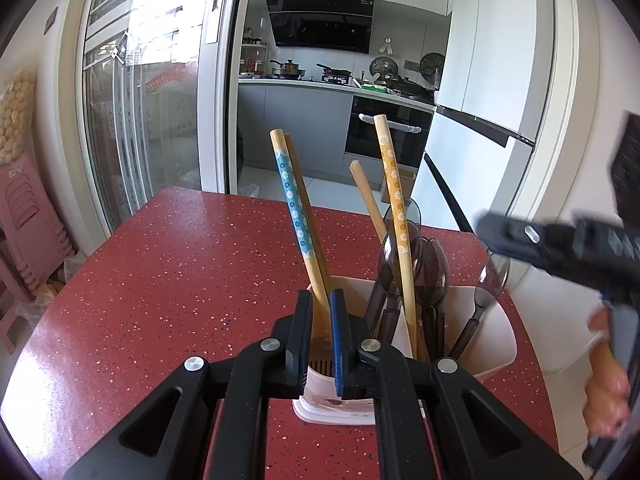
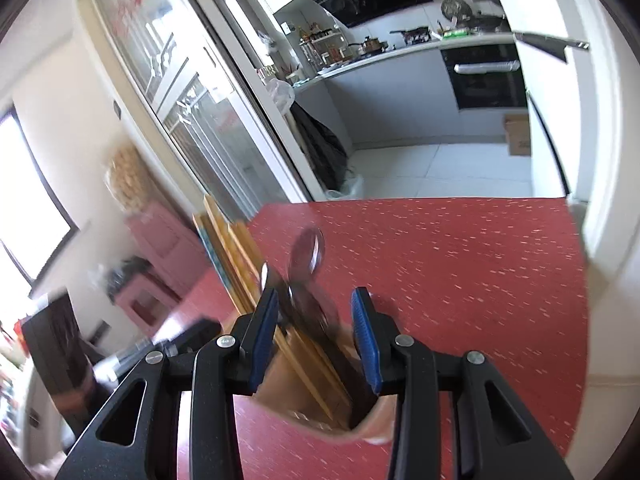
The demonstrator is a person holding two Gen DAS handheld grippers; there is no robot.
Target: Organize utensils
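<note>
On the red speckled bench (image 1: 168,280) stands a pale utensil holder (image 1: 492,344) with several compartments, and the left tongs (image 1: 320,344) sit at its near wall, their jaws drawn close together with the rim of the left compartment and the lower ends of the blue-patterned chopstick (image 1: 292,204) and the plain one beside it between them; whether they actually pinch anything cannot be told. The blue-patterned chopstick leans left and away, while an orange-patterned chopstick (image 1: 394,200) rises from the middle compartment among dark translucent spoons (image 1: 434,268), with another plain chopstick (image 1: 368,200) leaning behind it. A further spoon (image 1: 486,300) stands in the right compartment. In the left wrist view the right tongs' body appears blurred at the right edge, held by the person's hand (image 1: 606,392). In the right wrist view the right tongs (image 2: 316,340) are spread wide apart over the holder's opening, gripping nothing, with blurred spoons and chopsticks between the blue pads (image 2: 366,344).
</note>
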